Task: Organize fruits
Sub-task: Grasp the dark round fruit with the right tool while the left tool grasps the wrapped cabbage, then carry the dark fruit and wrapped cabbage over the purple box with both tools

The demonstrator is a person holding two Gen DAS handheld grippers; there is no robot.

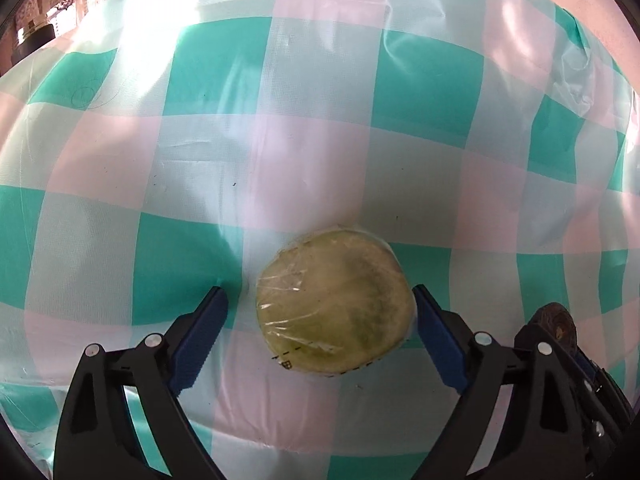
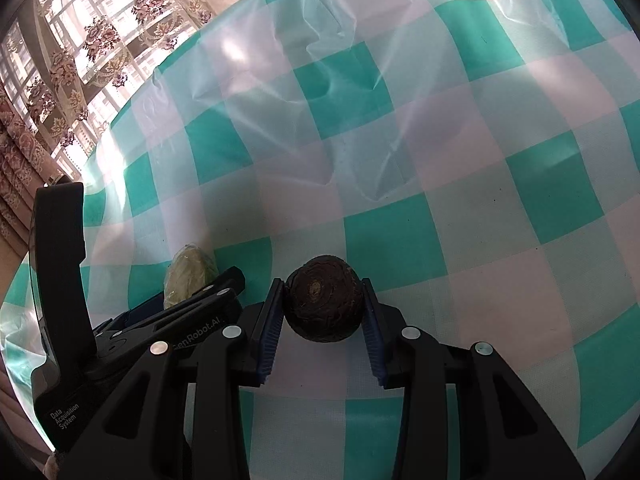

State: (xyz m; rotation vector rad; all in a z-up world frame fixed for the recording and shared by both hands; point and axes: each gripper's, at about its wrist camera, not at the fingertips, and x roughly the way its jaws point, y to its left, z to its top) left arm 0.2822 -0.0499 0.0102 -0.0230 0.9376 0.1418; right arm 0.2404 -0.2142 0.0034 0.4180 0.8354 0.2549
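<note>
Green-and-white checked cloth (image 1: 424, 92) covers the bench. My left tool (image 1: 320, 312) stands open around a plastic-wrapped pale green fruit (image 1: 334, 302), right pad (image 1: 434, 320) just beside it, left pad clear. My right tool (image 2: 324, 306) grips a dark brown fruit (image 2: 324, 304) between its pads.

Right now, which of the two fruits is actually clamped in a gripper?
The dark brown round fruit, pinched between the right gripper's pads. The pale green wrapped fruit only sits between the left gripper's open jaws, with a gap on the left.
</note>
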